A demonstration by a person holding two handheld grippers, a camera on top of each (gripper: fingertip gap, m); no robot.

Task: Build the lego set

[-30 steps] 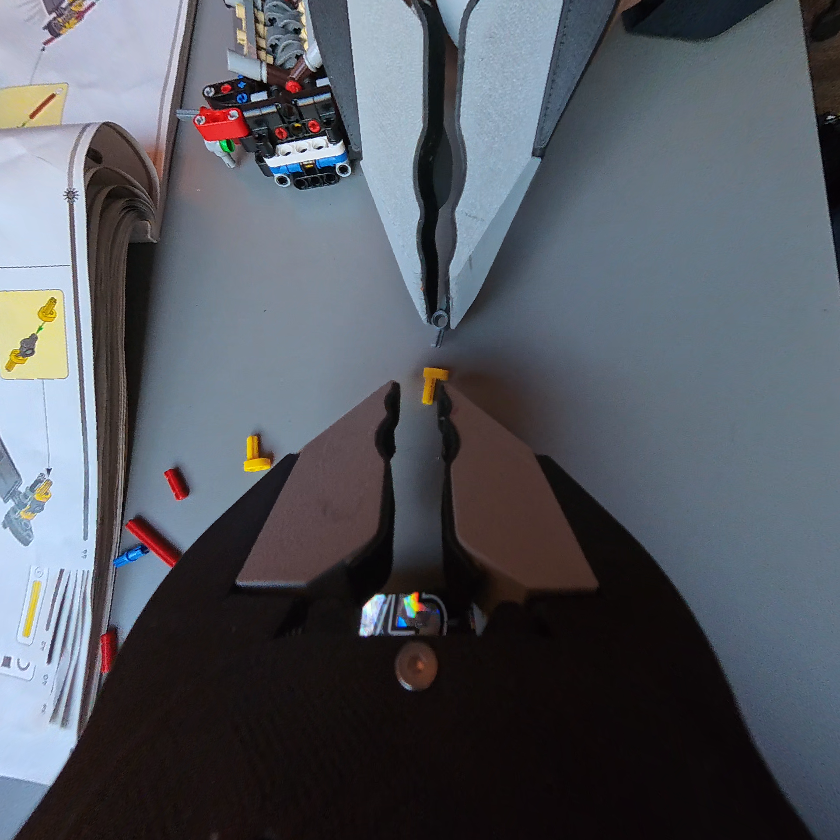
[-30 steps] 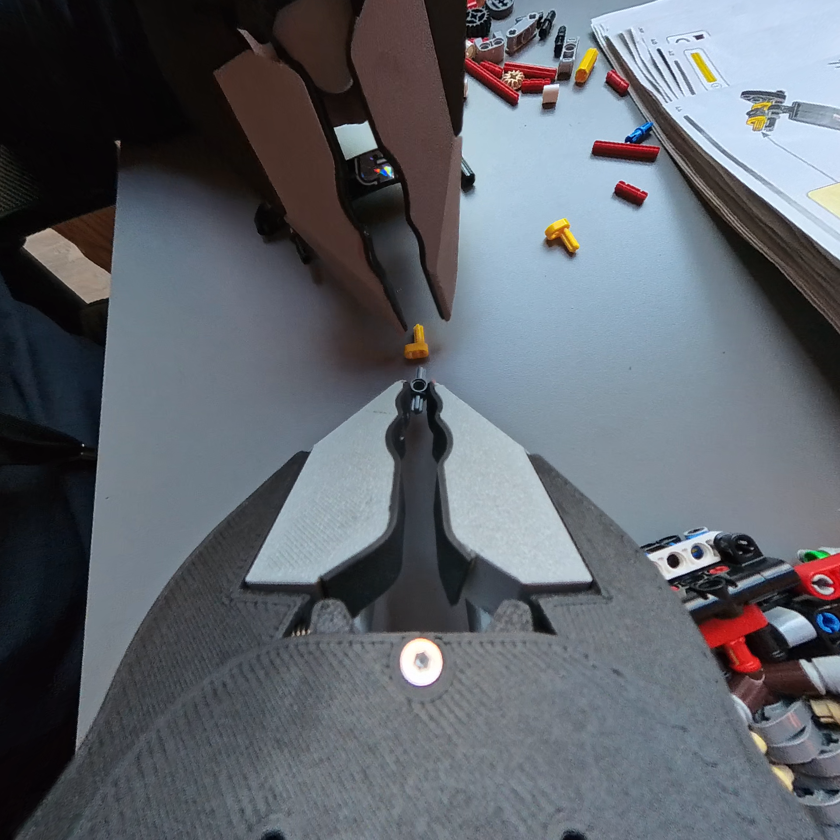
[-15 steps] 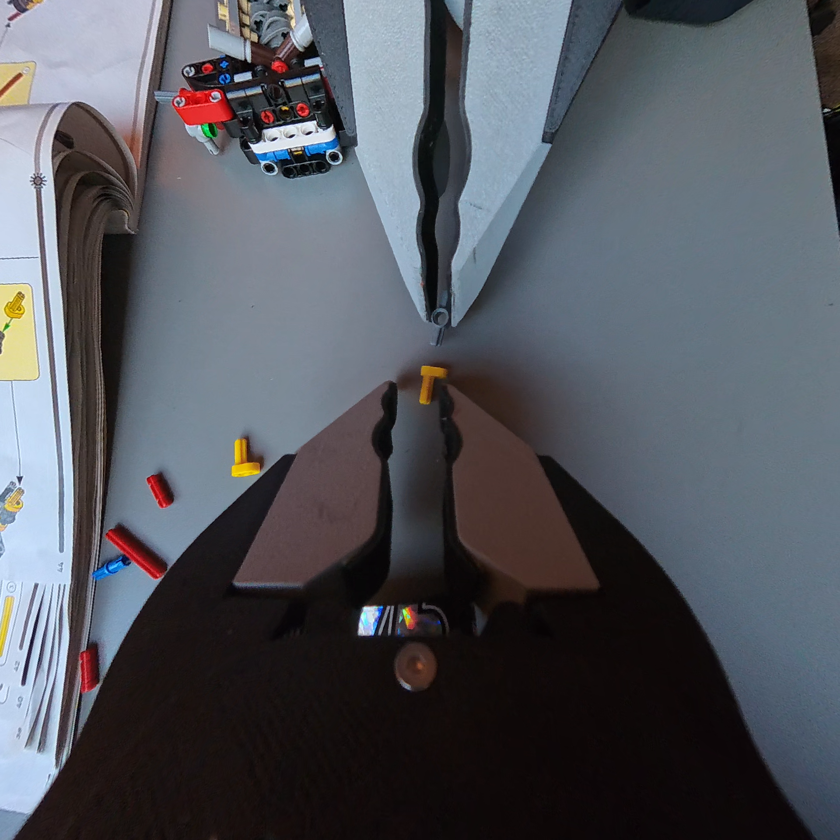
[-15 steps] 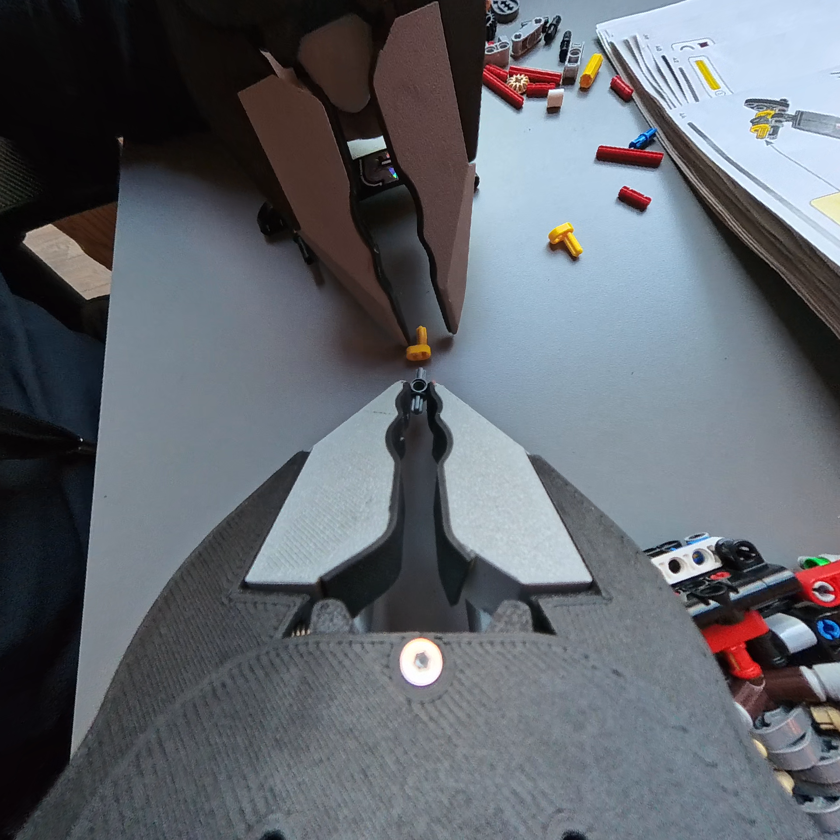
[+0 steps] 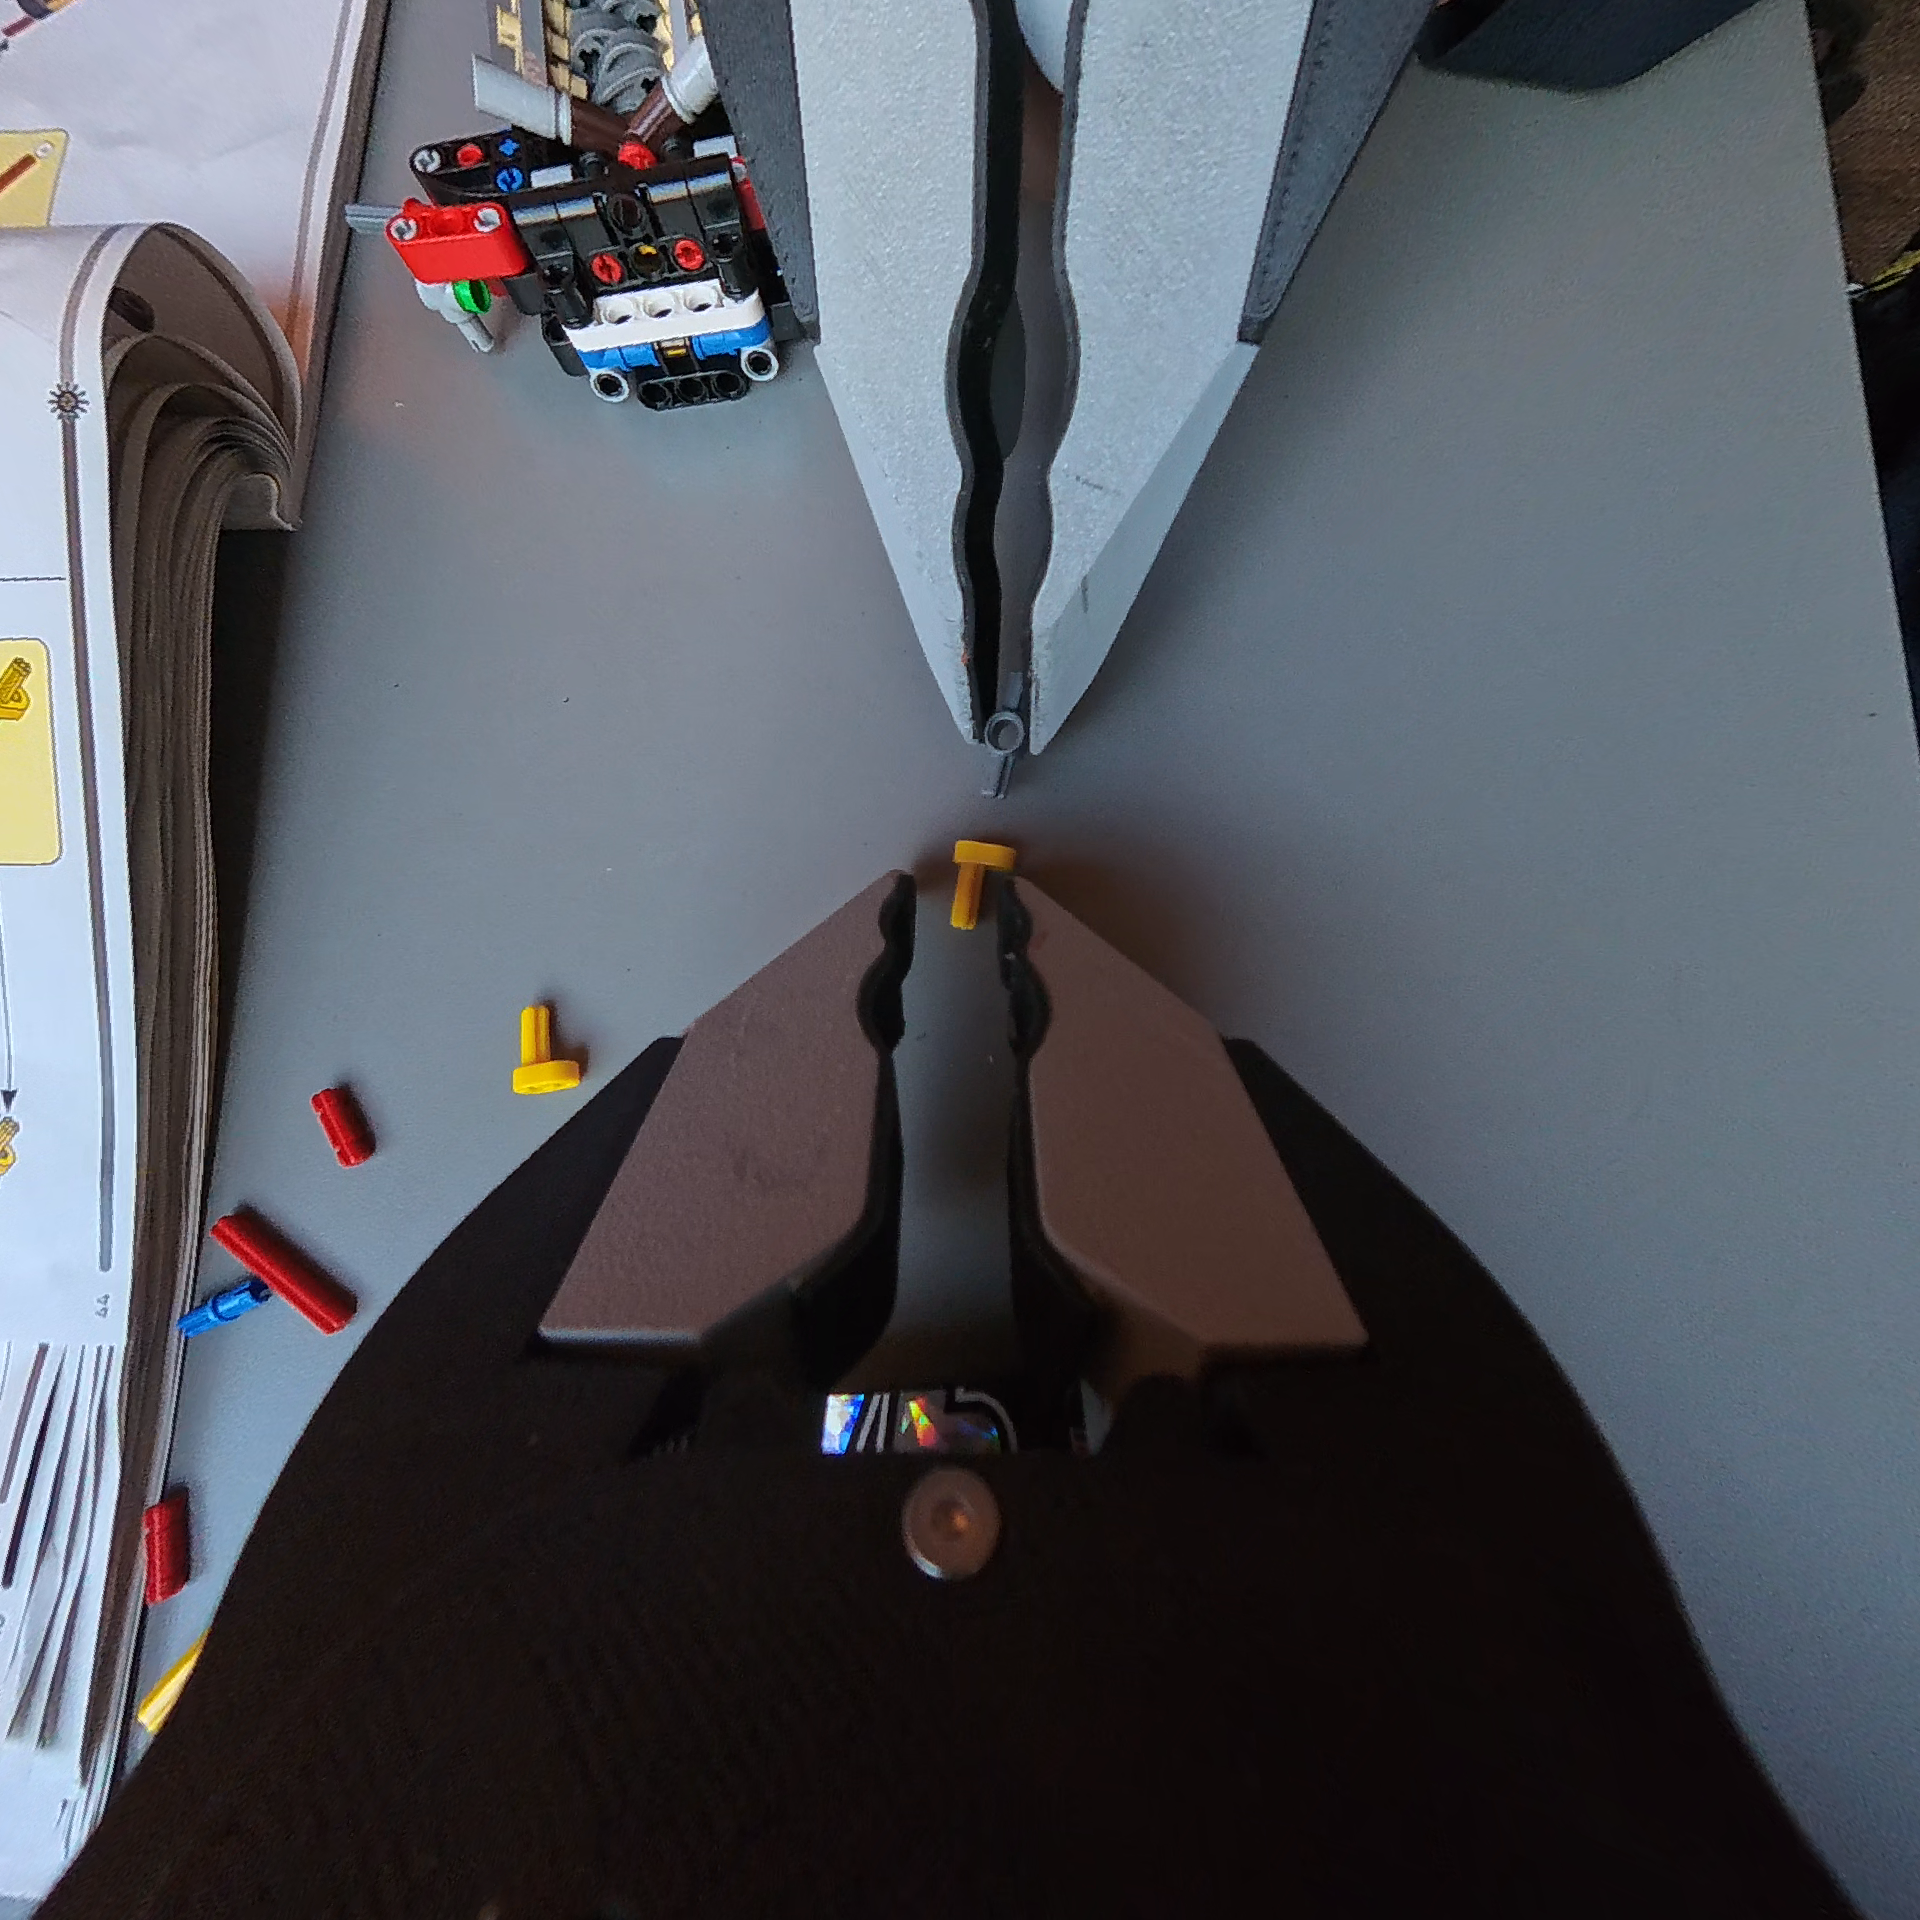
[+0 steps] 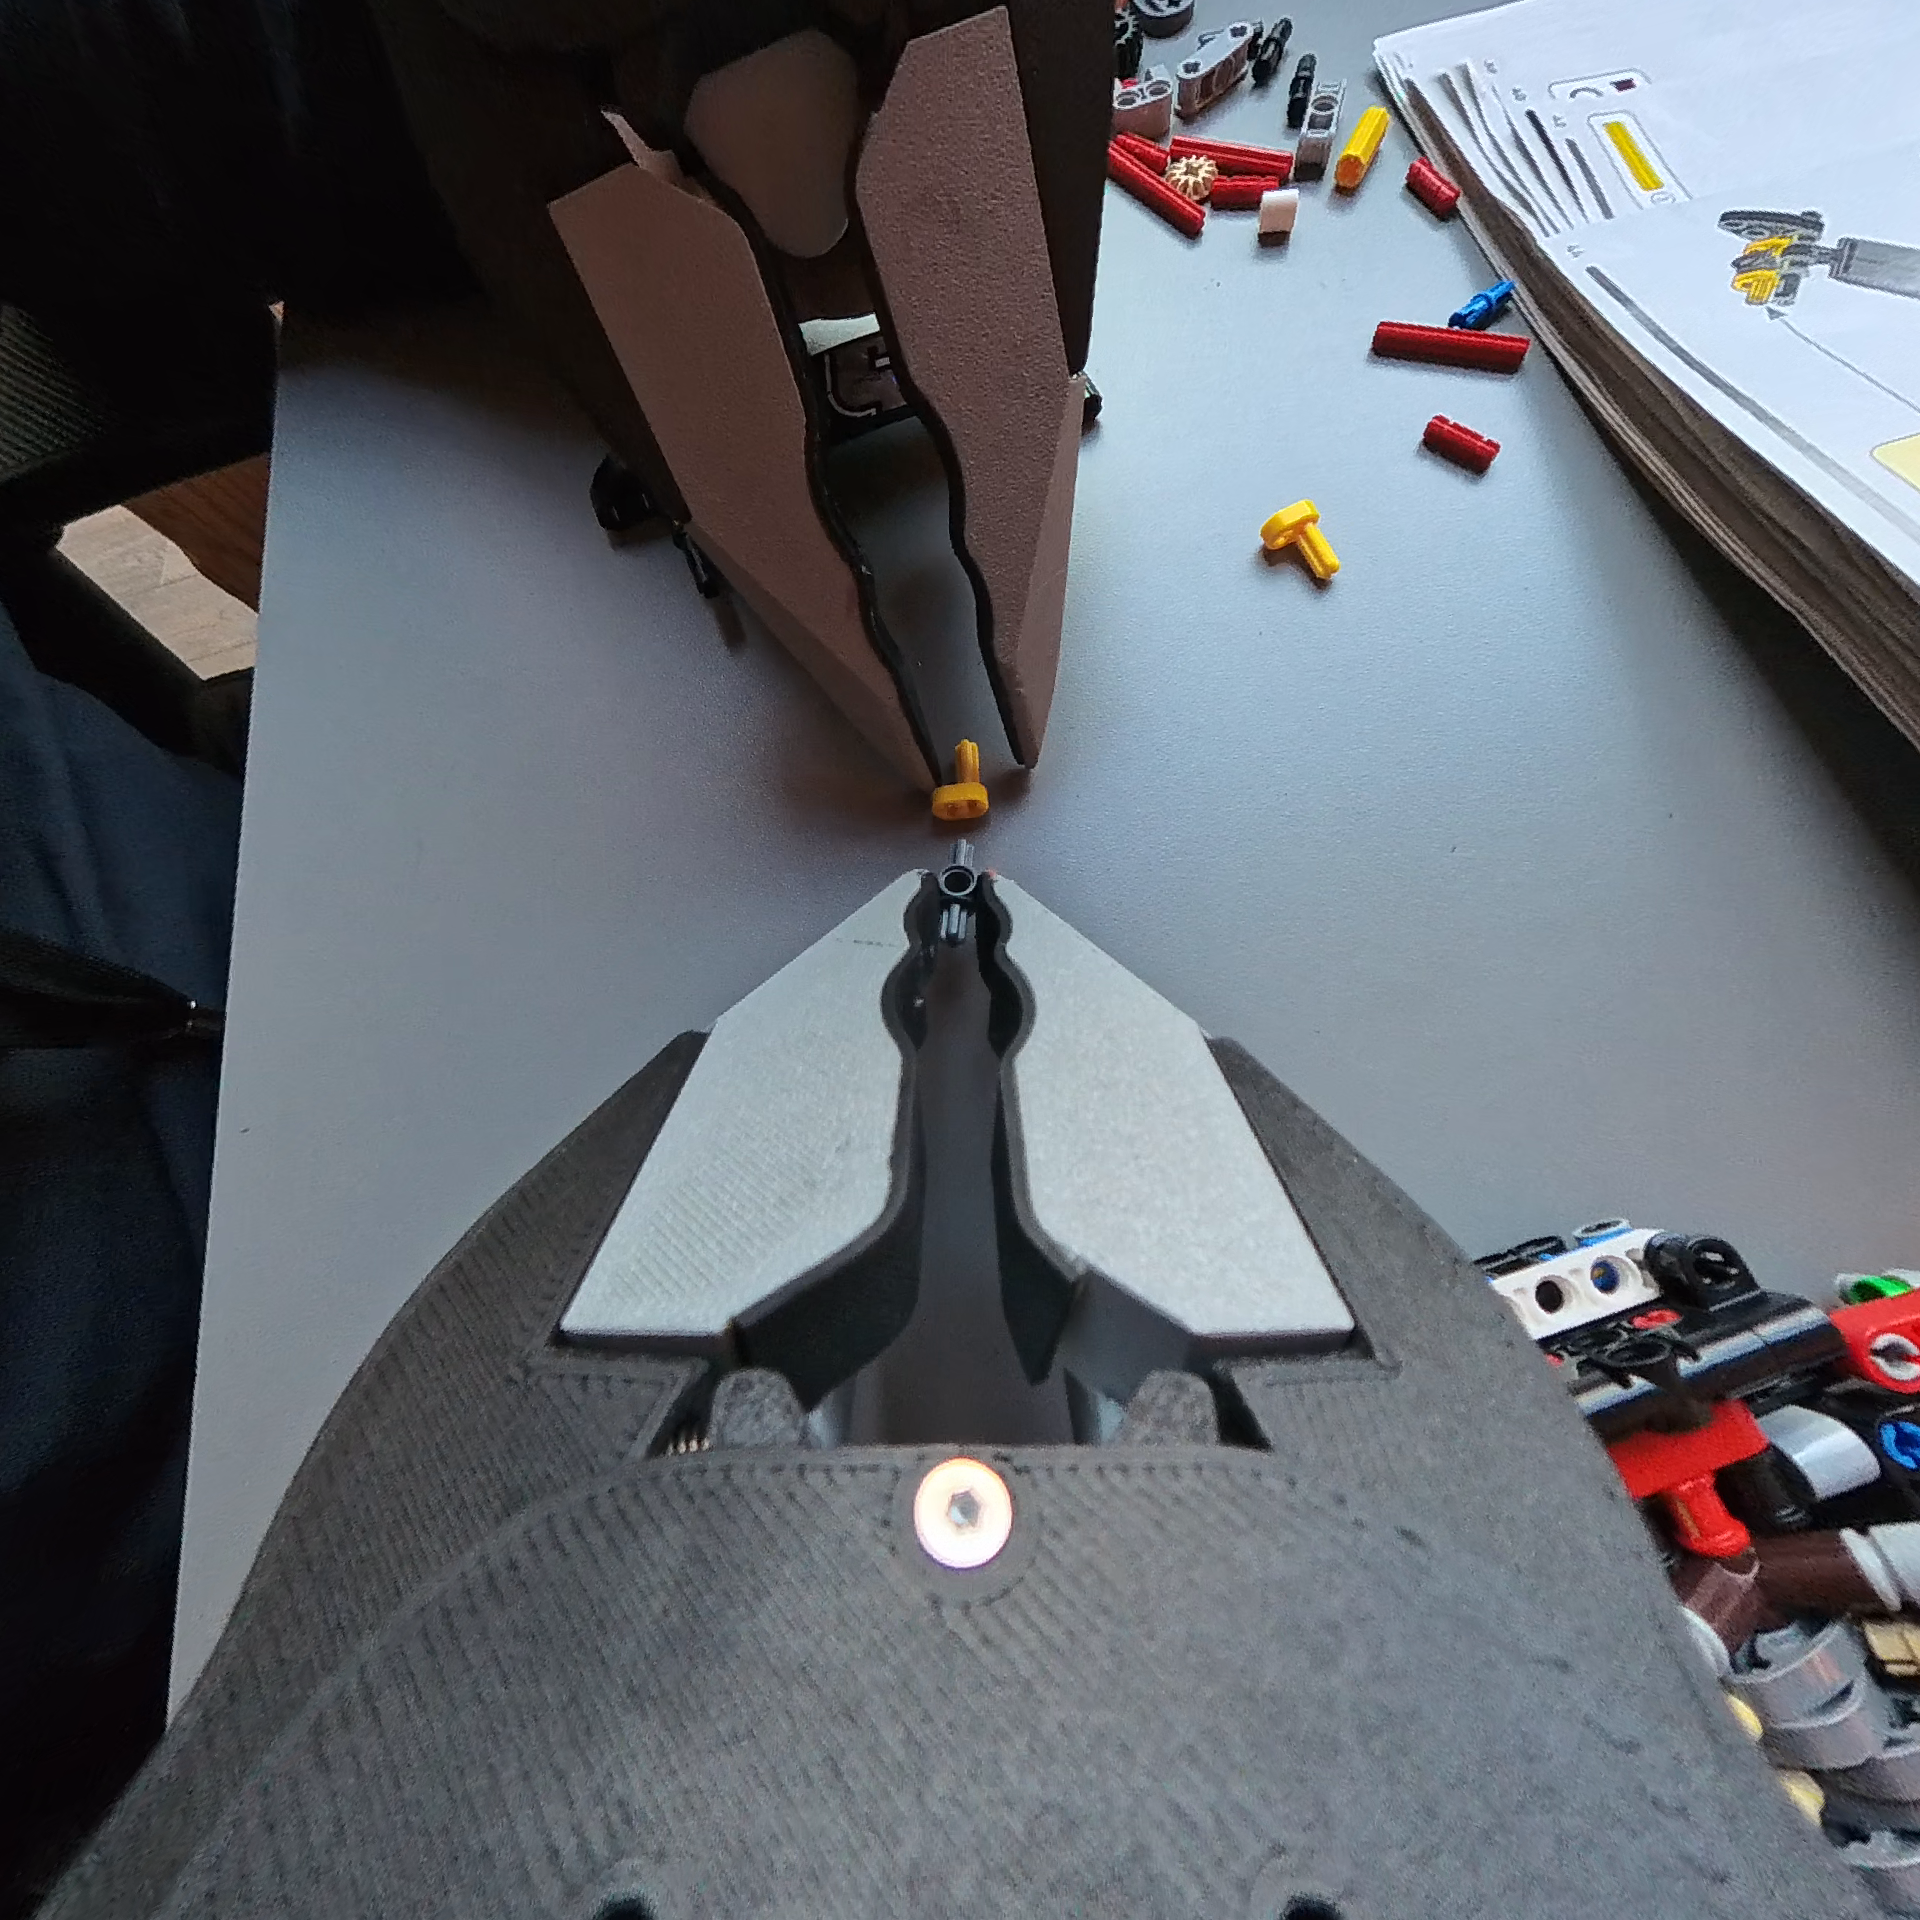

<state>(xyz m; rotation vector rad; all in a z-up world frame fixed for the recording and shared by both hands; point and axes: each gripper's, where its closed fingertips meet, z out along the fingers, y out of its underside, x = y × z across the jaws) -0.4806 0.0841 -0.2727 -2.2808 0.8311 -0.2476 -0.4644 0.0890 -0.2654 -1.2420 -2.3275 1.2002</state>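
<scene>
Grey matte tabletop (image 5: pixel 1455 727), lit softly and evenly, shadows faint. Straight table edge along one side (image 6: pixel 260 727); beyond it a strip of brown wood-look floor (image 6: pixel 156 551), partly in light. Dark shapes past the far edge (image 5: pixel 1558 42), unclear.

Two yellow T-pegs (image 5: pixel 981 881) (image 5: pixel 542 1051), one blue pin (image 5: pixel 220 1308), one booklet (image 5: pixel 62 935), two tongs (image 5: pixel 958 894) (image 6: pixel 958 891)

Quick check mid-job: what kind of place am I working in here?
Likely a hobby or work desk for building a brick model: grey table, open instruction booklet, scattered small red pins and a part-built model.
</scene>
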